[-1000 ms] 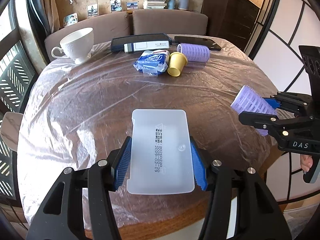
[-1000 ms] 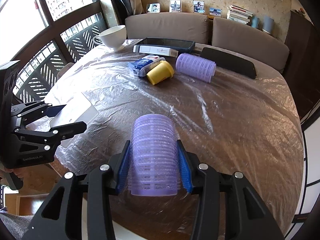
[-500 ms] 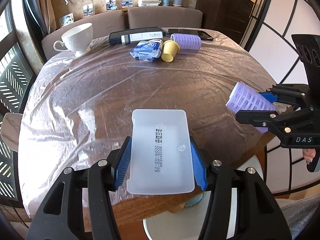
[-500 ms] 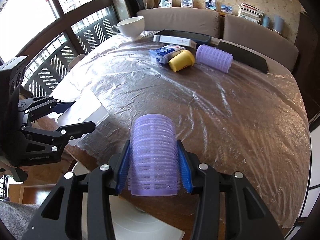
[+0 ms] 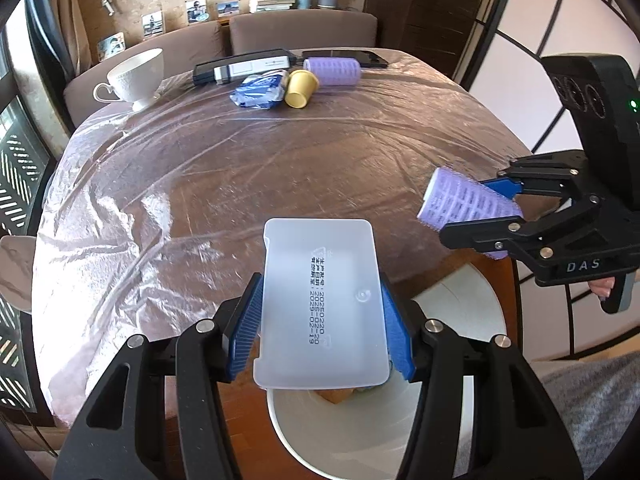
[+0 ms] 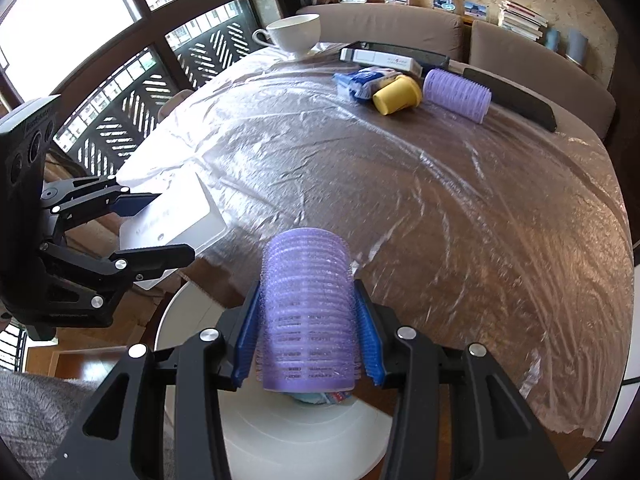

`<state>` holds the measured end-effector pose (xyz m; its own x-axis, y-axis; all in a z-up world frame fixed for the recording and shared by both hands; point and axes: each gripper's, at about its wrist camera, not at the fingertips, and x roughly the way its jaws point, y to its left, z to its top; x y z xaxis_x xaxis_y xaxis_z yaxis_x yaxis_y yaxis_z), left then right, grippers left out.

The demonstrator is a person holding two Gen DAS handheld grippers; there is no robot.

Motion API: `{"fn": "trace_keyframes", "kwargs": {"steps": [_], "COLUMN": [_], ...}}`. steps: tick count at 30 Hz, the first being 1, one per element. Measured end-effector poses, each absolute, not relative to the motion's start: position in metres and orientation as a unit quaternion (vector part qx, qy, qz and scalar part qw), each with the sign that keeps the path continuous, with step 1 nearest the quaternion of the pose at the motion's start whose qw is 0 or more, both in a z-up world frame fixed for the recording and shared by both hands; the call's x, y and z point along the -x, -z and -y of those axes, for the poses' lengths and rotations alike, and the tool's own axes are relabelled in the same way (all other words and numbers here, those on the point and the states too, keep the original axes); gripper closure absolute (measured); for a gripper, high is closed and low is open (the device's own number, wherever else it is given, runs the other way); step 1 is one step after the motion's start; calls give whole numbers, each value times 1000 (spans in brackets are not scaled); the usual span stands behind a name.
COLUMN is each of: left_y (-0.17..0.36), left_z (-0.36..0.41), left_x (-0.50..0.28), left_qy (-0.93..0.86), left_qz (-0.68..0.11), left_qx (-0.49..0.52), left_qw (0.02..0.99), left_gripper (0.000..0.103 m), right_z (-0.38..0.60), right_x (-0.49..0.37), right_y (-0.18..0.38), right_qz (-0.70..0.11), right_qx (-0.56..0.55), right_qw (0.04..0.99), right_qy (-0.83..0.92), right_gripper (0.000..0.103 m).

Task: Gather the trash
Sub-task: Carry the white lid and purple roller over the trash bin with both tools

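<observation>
Both claws are loaded over the white bin (image 5: 360, 440) at bottom centre — left gripper (image 5: 320, 320) clamped on the flat plastic lid (image 5: 320, 300), right gripper (image 6: 308, 320) closed on the purple roller (image 6: 306, 312), long axis along its fingers — bin mouth directly beneath.

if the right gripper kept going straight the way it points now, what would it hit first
Likely the white bin below the table edge. The right gripper, shut on the purple hair roller, points steeply down, and the bin's opening lies under its tips. Depth is hard to judge.
</observation>
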<state>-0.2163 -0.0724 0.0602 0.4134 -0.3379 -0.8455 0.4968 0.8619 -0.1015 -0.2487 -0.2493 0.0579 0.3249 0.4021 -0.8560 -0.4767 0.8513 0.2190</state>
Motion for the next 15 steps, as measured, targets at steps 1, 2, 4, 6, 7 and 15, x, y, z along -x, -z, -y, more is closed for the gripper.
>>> {"fn": "trace_keyframes", "kwargs": {"steps": [1, 2, 4, 6, 7, 15], "left_y": [-61, -61, -62, -62, -61, -54], "left_z": [73, 74, 75, 76, 76, 79], "left_x": [218, 221, 227, 232, 235, 256], "left_qy": [251, 253, 258, 263, 266, 288], "left_qz": [-481, -482, -484, -486, -488, -501], "left_qx": [-83, -84, -84, -86, -88, -105], "left_qw": [836, 835, 832, 829, 827, 809], "left_gripper": [47, 47, 47, 47, 47, 47], "right_z": [249, 250, 250, 250, 250, 246], "right_x": [251, 253, 256, 261, 262, 284], "right_y": [-58, -58, -58, -57, -57, -48], "right_qz": [-515, -516, -518, -521, -522, -537], "right_qx": [36, 34, 33, 36, 37, 52], "right_qw": [812, 810, 807, 803, 801, 778], "right_qy": [-273, -278, -282, -288, -290, -321], "right_gripper": [60, 60, 60, 60, 60, 60]}}
